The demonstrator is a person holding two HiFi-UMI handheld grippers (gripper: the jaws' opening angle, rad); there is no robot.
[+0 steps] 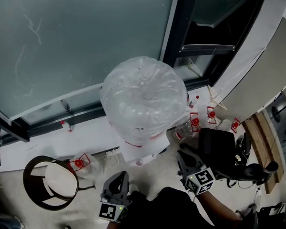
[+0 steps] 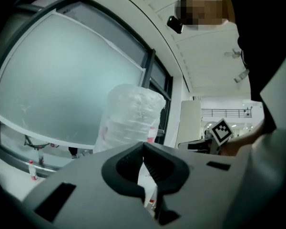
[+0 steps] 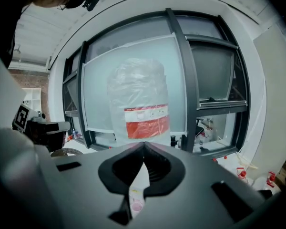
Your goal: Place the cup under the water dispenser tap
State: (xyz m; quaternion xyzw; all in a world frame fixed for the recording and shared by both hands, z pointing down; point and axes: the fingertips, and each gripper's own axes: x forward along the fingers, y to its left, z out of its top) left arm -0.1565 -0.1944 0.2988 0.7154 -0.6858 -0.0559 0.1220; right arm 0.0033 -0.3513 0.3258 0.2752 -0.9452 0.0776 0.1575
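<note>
Hanging before the big clear plastic-wrapped water bottle (image 1: 143, 97), the left hand-held gripper (image 2: 143, 143) and the right hand-held gripper (image 3: 143, 143) are both pressed together, pinching nothing. A small pink cup (image 3: 136, 206) seems to sit low at the white dispenser (image 1: 140, 152) front. I think a bump could tip it.

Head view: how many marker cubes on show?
2. One cube on the left gripper, bottom centre; the other on the right gripper, right of it. None looks hidden.
</note>
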